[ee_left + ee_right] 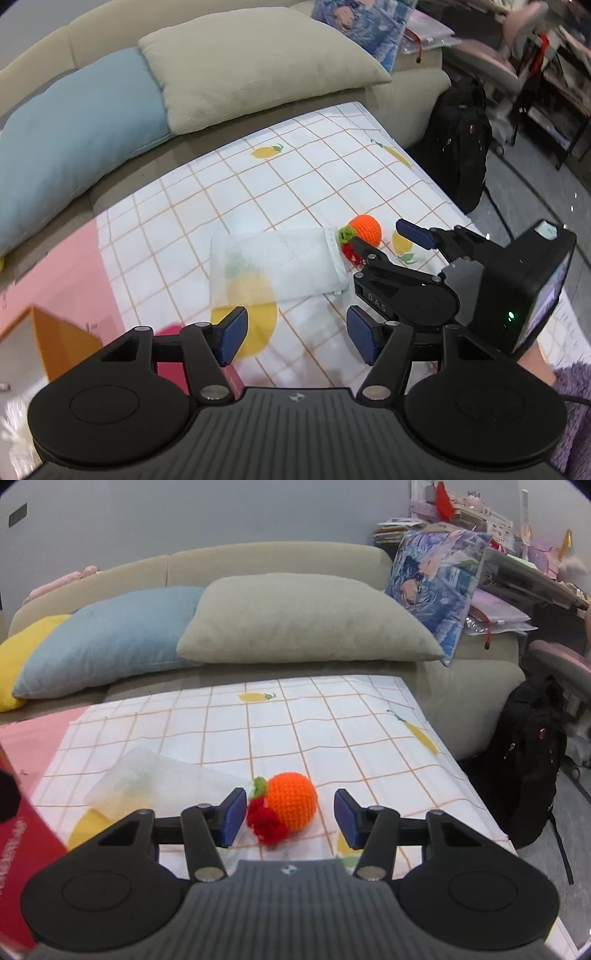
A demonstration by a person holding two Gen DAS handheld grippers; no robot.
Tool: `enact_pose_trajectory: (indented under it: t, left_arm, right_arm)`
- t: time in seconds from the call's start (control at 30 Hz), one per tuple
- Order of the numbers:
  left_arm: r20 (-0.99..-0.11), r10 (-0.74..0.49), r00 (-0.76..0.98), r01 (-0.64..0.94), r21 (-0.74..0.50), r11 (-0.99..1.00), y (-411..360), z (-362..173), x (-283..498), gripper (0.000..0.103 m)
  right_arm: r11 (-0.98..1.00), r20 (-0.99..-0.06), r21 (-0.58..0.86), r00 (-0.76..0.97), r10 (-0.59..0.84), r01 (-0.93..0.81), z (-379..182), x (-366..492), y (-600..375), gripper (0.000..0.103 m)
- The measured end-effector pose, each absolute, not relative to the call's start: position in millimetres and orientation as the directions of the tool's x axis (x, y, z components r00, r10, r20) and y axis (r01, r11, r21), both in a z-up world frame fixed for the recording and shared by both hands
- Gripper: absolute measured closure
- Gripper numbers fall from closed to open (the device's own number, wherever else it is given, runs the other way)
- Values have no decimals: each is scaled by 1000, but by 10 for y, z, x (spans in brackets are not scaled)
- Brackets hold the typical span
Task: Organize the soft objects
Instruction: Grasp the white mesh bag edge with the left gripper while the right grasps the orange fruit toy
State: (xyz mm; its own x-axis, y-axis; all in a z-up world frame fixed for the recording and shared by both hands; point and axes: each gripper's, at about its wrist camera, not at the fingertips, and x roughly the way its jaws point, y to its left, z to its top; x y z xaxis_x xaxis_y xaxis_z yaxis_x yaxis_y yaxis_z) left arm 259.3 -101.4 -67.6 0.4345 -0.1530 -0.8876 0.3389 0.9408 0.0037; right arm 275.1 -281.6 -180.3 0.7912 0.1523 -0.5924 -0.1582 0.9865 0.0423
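A crocheted orange ball [291,799] with a green leaf lies on the checked lemon-print cloth [332,731], and a red crocheted strawberry [266,823] touches its left side. My right gripper [290,818] is open, with both toys low between its blue pads; neither pad presses on them. In the left wrist view the right gripper [384,240] straddles the orange ball [365,230] and partly hides the strawberry [351,254]. A white mesh bag [277,266] lies flat just left of the toys. My left gripper [295,334] is open and holds nothing, nearer than the bag.
A sofa behind the cloth carries a beige cushion [303,620], a blue one [110,638] and a yellow one [18,657]. A black backpack [532,760] stands on the floor at the right. A red box [26,834] and an orange box [62,336] sit at the left.
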Motion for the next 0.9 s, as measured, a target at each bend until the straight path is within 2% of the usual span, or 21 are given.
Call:
enact_pose_trajectory:
  t: [0.23,0.37,0.57,0.73,0.9]
  left_arm:
    - [-908,-96,409,462,116,879,-1247,-861,2797,30]
    - [-921,-67,383,536,163,828,-1378,-992,2871,29]
    - [-928,-70,365,613,183,768,-1592,-1196,2962,22]
    - [-936,-63,346,596,167,785,-1744,-1411,3078,18]
    - [-945,-37,326,546,157,823,-1783,-1594,3187,18]
  right_arm:
    - [966,-607,145,752,256,-212,-1899,2940,-2882,51]
    - [955,-619,223,729,292,-194,-1919,3004,-2976,55]
    - [956,-620,269,738,265,-117,-1787,2991,-3265,55]
    - [949,-627,305,733,265,-82,-1803,2970,-3462,55]
    - [946,-642,319,719,266,-65,-1862,3029,-3479,55]
